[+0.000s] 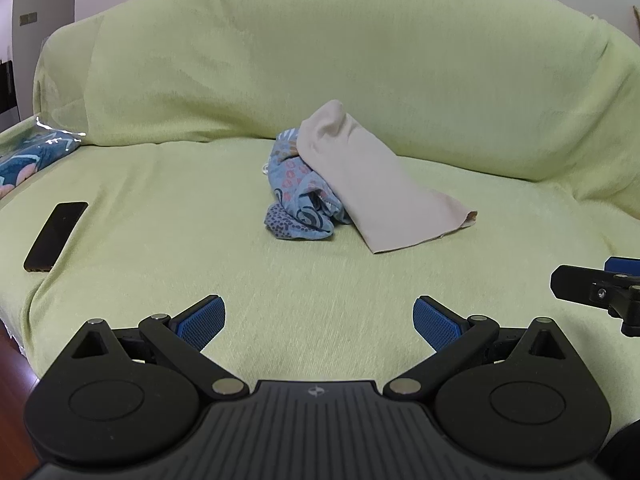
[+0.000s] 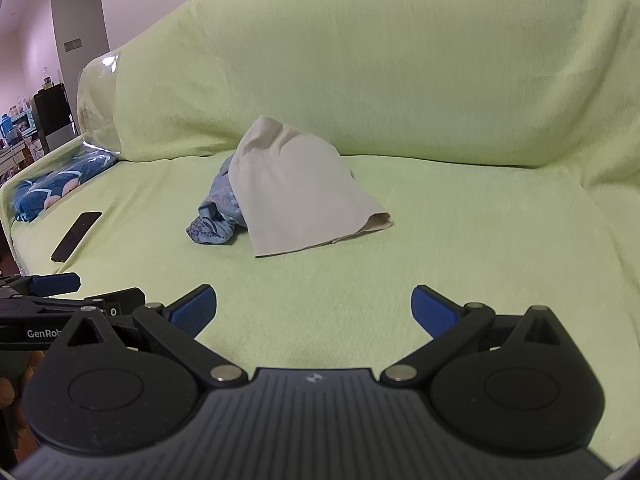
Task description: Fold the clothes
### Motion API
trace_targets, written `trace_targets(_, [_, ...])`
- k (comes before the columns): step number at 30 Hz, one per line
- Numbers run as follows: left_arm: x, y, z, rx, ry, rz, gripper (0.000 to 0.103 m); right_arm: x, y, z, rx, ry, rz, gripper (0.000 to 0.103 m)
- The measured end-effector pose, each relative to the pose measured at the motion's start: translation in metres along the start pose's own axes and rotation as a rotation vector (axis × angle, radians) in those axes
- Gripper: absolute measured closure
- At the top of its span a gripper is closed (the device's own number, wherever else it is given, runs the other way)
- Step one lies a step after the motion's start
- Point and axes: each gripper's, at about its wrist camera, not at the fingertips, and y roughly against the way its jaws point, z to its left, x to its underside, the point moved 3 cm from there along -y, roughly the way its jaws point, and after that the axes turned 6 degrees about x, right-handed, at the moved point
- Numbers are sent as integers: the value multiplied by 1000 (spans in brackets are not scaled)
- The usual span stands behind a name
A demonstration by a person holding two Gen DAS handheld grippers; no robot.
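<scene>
My left gripper (image 1: 319,322) and right gripper (image 2: 314,310) both hang over the front of the green-covered sofa (image 1: 360,60), jaws spread wide and holding nothing. The clothes sit mid-seat, well ahead of me: a beige cloth (image 1: 368,176) draped tent-like over a crumpled blue patterned garment (image 1: 298,200). A black phone (image 1: 55,237) lies off to the left, near a bagged blue item (image 1: 32,156).

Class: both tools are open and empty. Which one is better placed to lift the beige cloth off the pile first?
Probably the right tool. The beige cloth lies nearly straight ahead of it, its loose hem on that side. For the left tool, the blue patterned garment is nearer its side.
</scene>
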Motion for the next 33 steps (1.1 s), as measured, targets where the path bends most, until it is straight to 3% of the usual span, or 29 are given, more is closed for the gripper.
trace_targets(26, [5, -16, -5, 17, -18, 33, 0, 7, -22, -10, -1, -20, 43, 0])
trace_targets(33, [-11, -25, 21, -12, -9, 2, 0, -10, -36, 8, -3, 109, -16, 0])
